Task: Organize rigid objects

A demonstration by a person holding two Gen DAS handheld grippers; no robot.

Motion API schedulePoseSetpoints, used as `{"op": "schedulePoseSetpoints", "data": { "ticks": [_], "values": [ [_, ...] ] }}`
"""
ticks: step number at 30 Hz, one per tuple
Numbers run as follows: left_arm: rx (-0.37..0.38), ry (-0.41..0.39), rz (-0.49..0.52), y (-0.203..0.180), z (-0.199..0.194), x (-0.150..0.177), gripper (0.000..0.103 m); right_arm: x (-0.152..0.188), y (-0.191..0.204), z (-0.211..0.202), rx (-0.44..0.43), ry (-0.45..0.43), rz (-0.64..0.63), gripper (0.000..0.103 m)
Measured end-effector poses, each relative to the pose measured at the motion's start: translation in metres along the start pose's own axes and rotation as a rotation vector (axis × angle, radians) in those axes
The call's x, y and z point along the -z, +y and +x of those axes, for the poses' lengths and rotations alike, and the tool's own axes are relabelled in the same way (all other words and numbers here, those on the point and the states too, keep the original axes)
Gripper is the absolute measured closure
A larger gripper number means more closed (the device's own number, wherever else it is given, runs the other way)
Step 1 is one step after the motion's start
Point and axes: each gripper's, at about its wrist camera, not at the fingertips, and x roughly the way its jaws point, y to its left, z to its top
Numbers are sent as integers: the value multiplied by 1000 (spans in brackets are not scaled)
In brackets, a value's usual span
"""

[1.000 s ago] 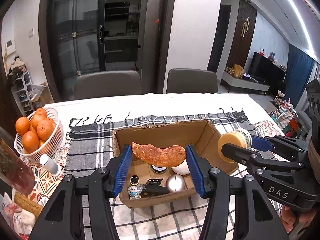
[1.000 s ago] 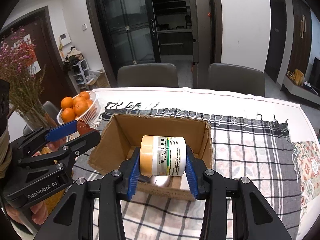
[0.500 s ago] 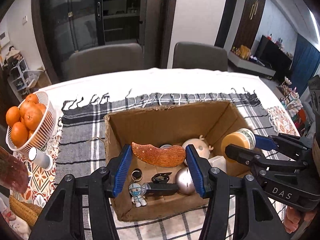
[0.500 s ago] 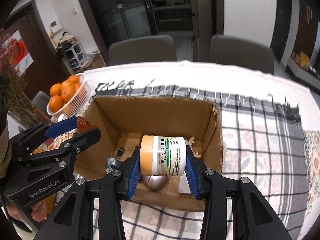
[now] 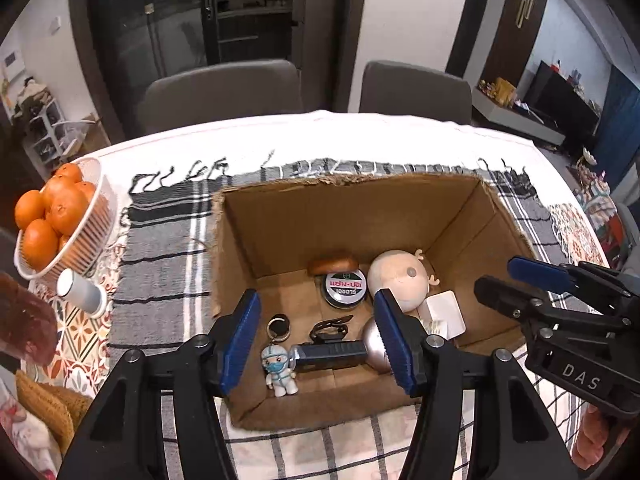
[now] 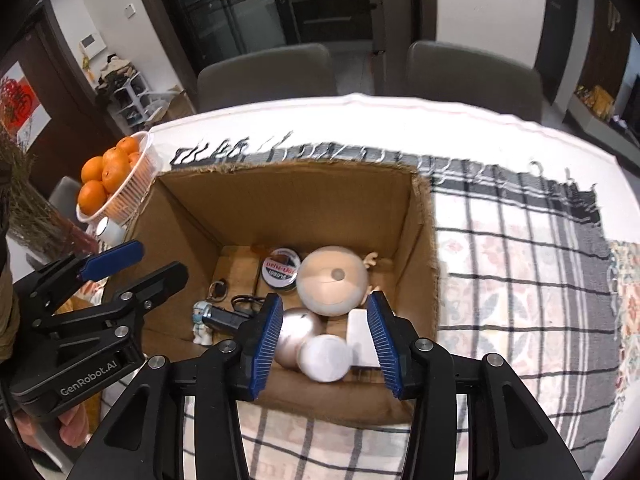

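Observation:
An open cardboard box (image 5: 280, 224) (image 6: 420, 240) stands on the checked cloth. Inside lie a brown wooden piece (image 5: 333, 265) at the back wall, a round tin (image 5: 345, 288) (image 6: 281, 269), a doll head (image 5: 396, 278) (image 6: 334, 286), a silver ball (image 5: 372, 346), a small masked figure (image 5: 279, 366) (image 6: 201, 316) and a white jar (image 6: 325, 358), blurred below my right gripper. My left gripper (image 5: 318, 344) is open and empty over the box's front. My right gripper (image 6: 324, 340) is open and empty over the box's right front.
A white basket of oranges (image 5: 56, 220) (image 6: 116, 176) stands left of the box, with a small white bottle (image 5: 82, 291) beside it. Two grey chairs (image 5: 224, 92) stand behind the table. Dried flowers (image 6: 24, 200) are at the far left.
Both grippers opened over the box. The wooden piece dropped from the left gripper to the box's back wall. The jar left the right gripper and is falling into the box.

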Motion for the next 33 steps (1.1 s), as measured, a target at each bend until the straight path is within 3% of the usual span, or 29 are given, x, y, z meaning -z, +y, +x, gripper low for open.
{"op": "schedulePoseSetpoints", "data": {
  "ticks": [6, 10, 12, 24, 29, 33],
  "values": [
    [-35, -66, -17, 5, -36, 11, 40, 8, 9, -29, 17, -78, 13, 56],
    [-30, -110, -35, 8, -64, 20, 33, 17, 18, -53, 25, -136, 26, 49],
    [-41, -145, -38, 10, -80, 28, 30, 24, 23, -68, 31, -177, 40, 40],
    [-171, -344, -17, 0, -157, 102, 3, 96, 47, -145, 150, -368, 32, 17],
    [-209, -402, -19, -6, -181, 135, 0, 131, 53, -165, 164, -419, 25, 13],
    [-198, -434, 0, -13, -195, 157, 0, 156, 51, -174, 142, -431, 45, 12]
  ]
}}
